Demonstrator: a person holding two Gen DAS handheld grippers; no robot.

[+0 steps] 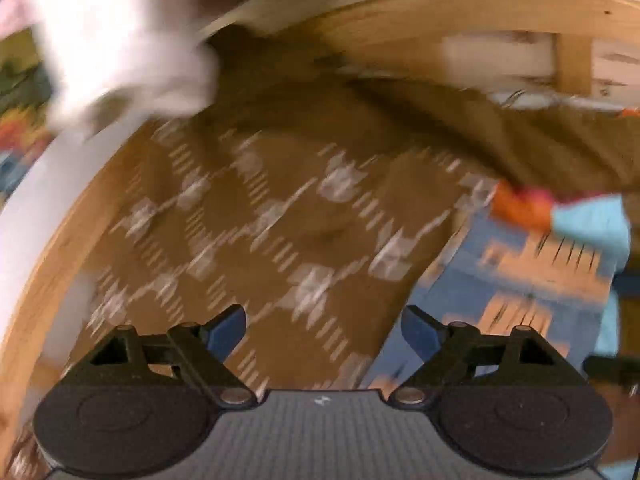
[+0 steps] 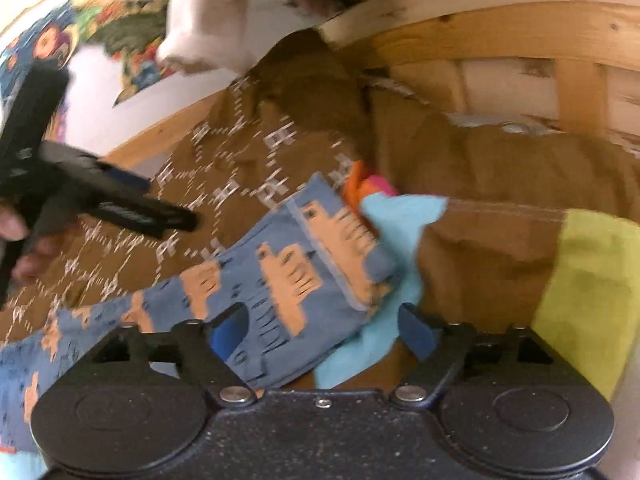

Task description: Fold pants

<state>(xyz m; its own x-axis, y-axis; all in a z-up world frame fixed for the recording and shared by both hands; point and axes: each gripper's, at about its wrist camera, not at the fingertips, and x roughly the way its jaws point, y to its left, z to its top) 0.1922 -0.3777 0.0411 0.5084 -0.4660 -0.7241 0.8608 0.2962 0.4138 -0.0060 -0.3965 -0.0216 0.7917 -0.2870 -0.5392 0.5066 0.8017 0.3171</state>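
Observation:
The pants [image 2: 288, 272] are blue with peach shapes and lie crumpled on a brown patterned blanket [image 2: 248, 148]. My right gripper [image 2: 324, 328] hovers over them with its jaws apart and the cloth below, not pinched. In the left wrist view the pants [image 1: 520, 272] show at the right, beside the blanket [image 1: 280, 208]. My left gripper [image 1: 322, 328] stands open over the blanket with nothing between its fingers. The right wrist view also catches the left gripper [image 2: 168, 202] at the left, held by a hand and open.
A light blue cloth [image 2: 400, 216], an orange and pink cloth [image 2: 368, 184] and a yellow-green cloth [image 2: 588, 280] lie around the pants. A white garment [image 2: 200, 20] hangs over the wooden frame [image 2: 480, 28] behind. A floral sheet [image 2: 120, 28] is at upper left.

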